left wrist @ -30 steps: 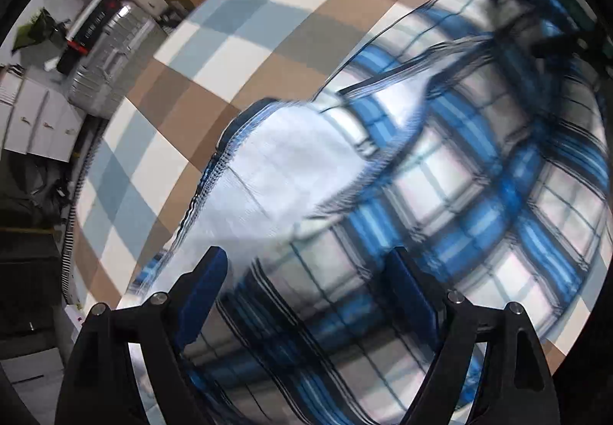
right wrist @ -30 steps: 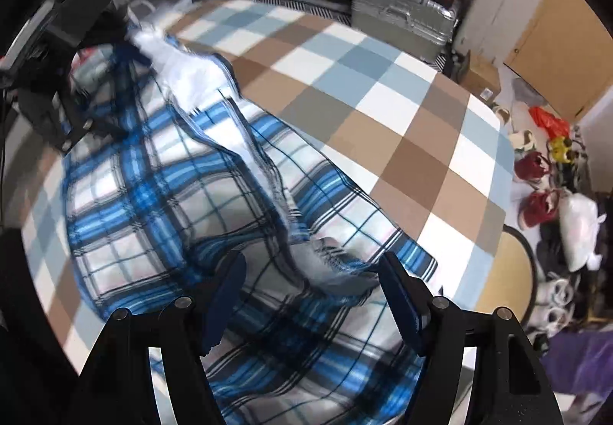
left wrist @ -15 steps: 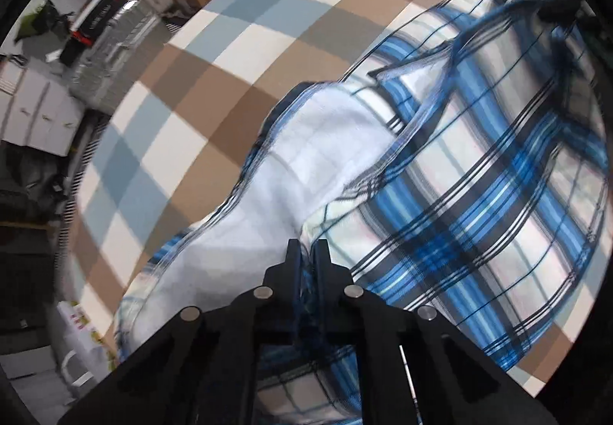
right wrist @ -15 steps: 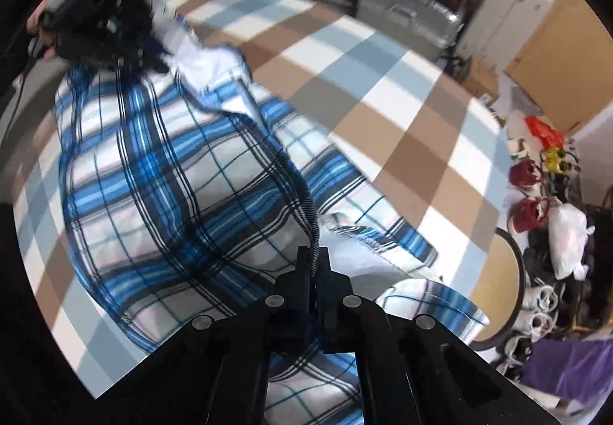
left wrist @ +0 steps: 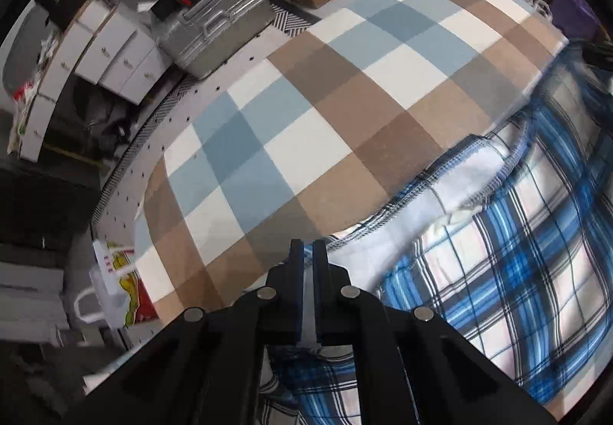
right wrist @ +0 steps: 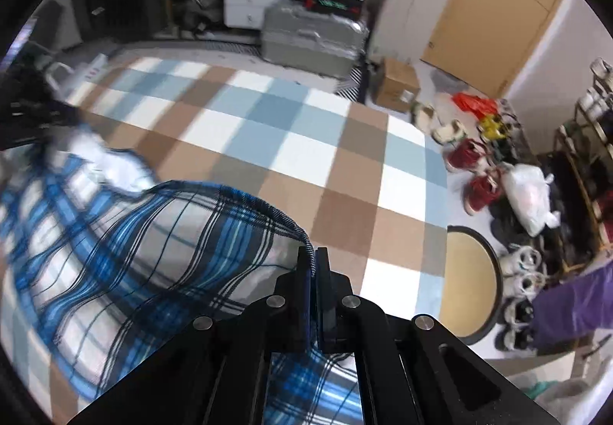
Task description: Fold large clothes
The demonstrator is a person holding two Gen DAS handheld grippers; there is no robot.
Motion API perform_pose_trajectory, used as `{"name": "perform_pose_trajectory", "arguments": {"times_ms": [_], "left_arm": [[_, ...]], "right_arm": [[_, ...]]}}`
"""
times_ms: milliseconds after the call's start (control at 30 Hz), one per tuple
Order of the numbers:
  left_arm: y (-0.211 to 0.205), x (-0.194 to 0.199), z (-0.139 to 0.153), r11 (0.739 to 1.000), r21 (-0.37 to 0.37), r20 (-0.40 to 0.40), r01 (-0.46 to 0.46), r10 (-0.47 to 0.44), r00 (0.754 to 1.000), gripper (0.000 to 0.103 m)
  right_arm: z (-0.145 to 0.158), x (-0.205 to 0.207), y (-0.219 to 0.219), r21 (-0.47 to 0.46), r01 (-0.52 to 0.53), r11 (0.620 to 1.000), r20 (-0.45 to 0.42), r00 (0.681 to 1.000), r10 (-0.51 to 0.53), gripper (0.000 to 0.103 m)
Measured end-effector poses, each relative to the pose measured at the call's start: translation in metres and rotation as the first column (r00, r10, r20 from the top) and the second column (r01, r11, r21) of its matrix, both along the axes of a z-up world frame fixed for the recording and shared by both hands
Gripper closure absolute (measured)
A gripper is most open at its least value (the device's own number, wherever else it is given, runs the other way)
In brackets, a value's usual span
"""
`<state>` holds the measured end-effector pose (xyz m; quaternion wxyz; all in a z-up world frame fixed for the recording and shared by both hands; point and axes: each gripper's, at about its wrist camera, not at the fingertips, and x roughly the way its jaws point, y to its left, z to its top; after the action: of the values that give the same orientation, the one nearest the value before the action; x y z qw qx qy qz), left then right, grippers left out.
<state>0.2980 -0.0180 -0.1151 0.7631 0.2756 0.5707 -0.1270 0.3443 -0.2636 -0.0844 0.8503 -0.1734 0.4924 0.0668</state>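
Both tools are clenched on the shirt: the left tool (left wrist: 308, 246) pinches its pale, stitched edge, and the right tool (right wrist: 313, 254) grips a plaid hem that rises to its tips. That blue-and-white plaid shirt (left wrist: 517, 252) is partly lifted above the checked mat (left wrist: 325, 110), with a silver suitcase (right wrist: 312, 38) on the floor beyond.

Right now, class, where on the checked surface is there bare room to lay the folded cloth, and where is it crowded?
Free: the checked mat between the blue plaid cloth and the silver suitcase. Crowded: the floor past its far right edge, with shoes, a white bag and a cardboard box.
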Motion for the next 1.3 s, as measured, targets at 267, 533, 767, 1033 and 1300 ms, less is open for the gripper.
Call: {"name": "perform_pose_trajectory", "arguments": {"times_ms": [267, 533, 767, 1033, 1300], "left_arm": [[-0.02, -0.022, -0.003, 0.986, -0.067, -0.061, 0.15, -0.154, 0.986, 0.025], [-0.029, -0.031, -0.031, 0.979, -0.07, -0.15, 0.191, -0.2, 0.968, 0.049], [-0.044, -0.045, -0.028, 0.977, 0.08, -0.122, 0.2, -0.189, 0.974, 0.102], [-0.045, -0.054, 0.001, 0.977, 0.175, 0.04, 0.124, -0.133, 0.99, 0.103], [-0.033, -0.006, 0.009, 0.982, 0.183, 0.182, -0.048, 0.014, 0.983, 0.103]], "right_arm": [[-0.049, 0.015, -0.003, -0.078, 0.0, 0.997, -0.119, 0.993, -0.009, 0.083], [0.03, -0.057, -0.034, 0.214, 0.036, 0.976, 0.131, 0.989, -0.065, 0.051], [0.04, -0.103, -0.016, 0.247, -0.049, 0.968, 0.159, 0.987, 0.009, 0.045], [0.023, -0.113, -0.034, 0.338, 0.044, 0.94, 0.102, 0.991, -0.083, 0.045], [-0.002, -0.113, -0.05, 0.349, 0.154, 0.925, 0.039, 0.983, -0.179, 0.044]]}}
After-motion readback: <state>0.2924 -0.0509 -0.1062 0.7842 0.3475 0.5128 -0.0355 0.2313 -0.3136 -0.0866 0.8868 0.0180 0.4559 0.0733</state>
